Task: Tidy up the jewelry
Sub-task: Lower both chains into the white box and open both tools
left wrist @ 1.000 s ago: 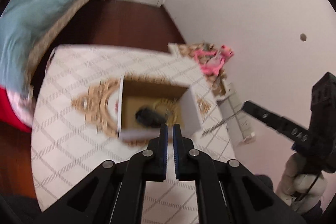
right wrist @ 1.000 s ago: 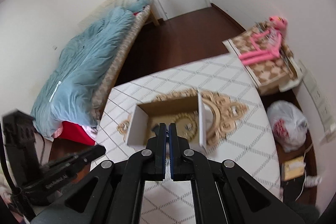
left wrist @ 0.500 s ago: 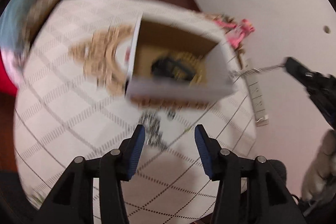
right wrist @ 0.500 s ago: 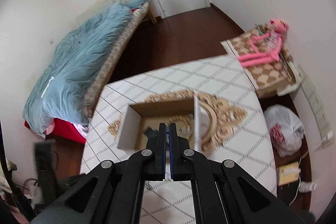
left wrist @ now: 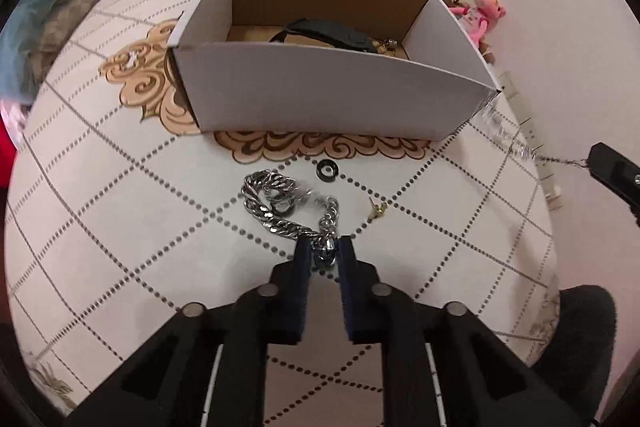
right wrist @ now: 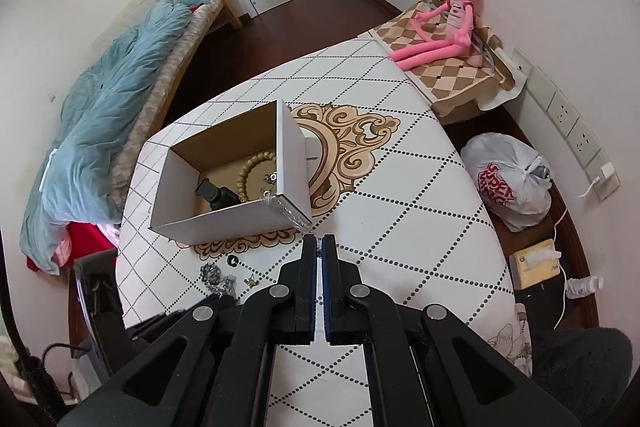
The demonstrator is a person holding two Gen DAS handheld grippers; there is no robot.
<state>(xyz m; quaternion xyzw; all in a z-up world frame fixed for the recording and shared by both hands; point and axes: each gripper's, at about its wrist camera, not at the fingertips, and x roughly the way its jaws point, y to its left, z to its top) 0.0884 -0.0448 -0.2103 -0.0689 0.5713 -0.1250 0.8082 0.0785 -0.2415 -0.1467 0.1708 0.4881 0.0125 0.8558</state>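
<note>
A white cardboard box (left wrist: 328, 95) stands on the patterned table; it holds a black band (left wrist: 328, 31), and the right wrist view (right wrist: 224, 215) also shows beige beads (right wrist: 256, 167) inside. A thick silver chain (left wrist: 280, 207) lies on the table in front of the box, with a black ring (left wrist: 327, 171) and a small gold piece (left wrist: 377, 211) nearby. My left gripper (left wrist: 324, 251) has closed around the chain's near end. My right gripper (right wrist: 319, 245) is shut on a thin silver chain (left wrist: 516, 143) that hangs near the box's right corner.
A pink plush toy (right wrist: 440, 23) sits on a checkered stand beyond the table. A bed with a blue quilt (right wrist: 112, 95) lies to the left. A white plastic bag (right wrist: 508, 183) and wall sockets (right wrist: 568, 123) are to the right.
My left gripper opened, dropped low to the table in front of the box and closed on the thick chain's end. My right gripper stayed shut, holding the thin chain by the box.
</note>
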